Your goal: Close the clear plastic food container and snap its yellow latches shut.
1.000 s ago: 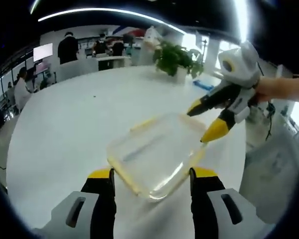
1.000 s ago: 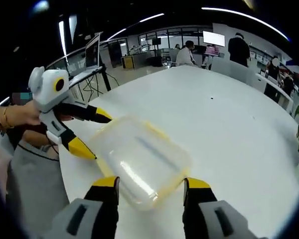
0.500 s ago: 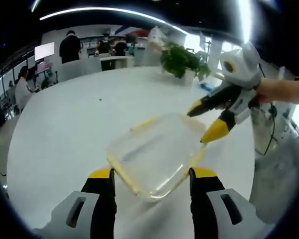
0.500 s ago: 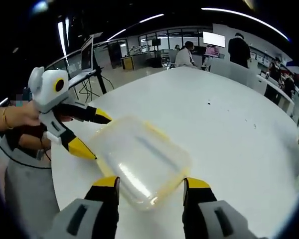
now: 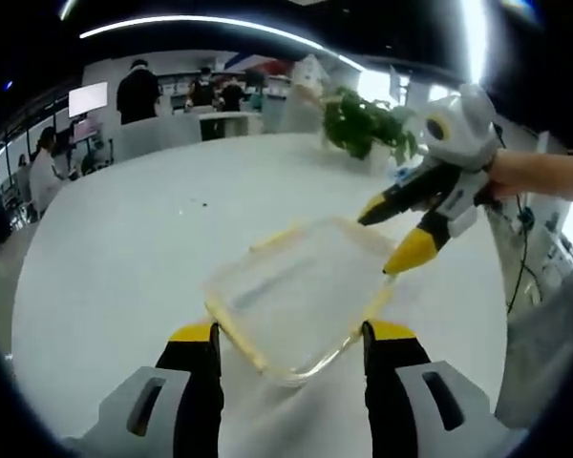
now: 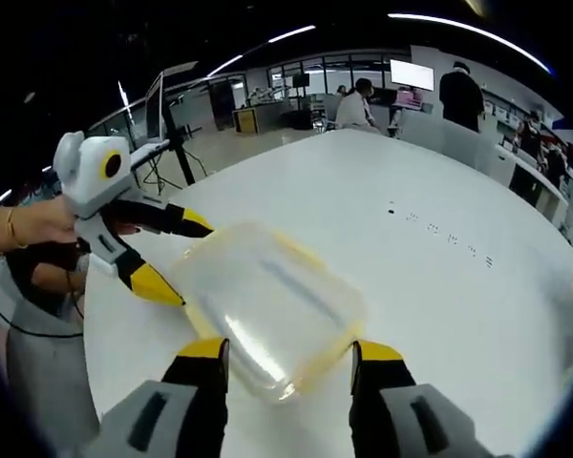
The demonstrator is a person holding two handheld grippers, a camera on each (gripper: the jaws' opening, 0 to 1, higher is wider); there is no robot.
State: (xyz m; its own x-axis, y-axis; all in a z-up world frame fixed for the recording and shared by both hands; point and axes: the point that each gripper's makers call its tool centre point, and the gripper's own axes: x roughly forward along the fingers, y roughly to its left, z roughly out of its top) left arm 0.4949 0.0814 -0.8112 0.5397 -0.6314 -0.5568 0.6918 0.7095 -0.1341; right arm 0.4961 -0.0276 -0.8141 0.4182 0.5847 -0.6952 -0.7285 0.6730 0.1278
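left gripper view: the left gripper (image 5: 288, 334) has its jaws spread wide, one on either side of the near corner of the container (image 5: 301, 291), gripping nothing. the right gripper (image 5: 393, 236) comes in from the right, jaws also parted, its lower yellow tip touching or just beside the container's far right edge; contact cannot be confirmed.

right gripper view: the same stand-off from the other end. the right gripper (image 6: 288, 351) straddles its near corner with open jaws, and the left gripper (image 6: 167, 256) reaches in from the left, lower tip at the container's (image 6: 267, 305) edge.

the container sits flat on the white table (image 5: 124, 258), near its edge, between the two grippers. the lid looks already laid on top and square with the base, so the closing appears largely done. the latches (image 5: 272, 237) show as yellow strips along the rim, lying out flat rather than folded down, as far as the blur allows; snapping them shut seems to be what is left, and none looks pressed home yet.

the container is clear, shallow and rectangular with rounded corners, glare streaking its lid, empty as far as can be seen. a plant (image 5: 363, 124) stands at the table's far side.
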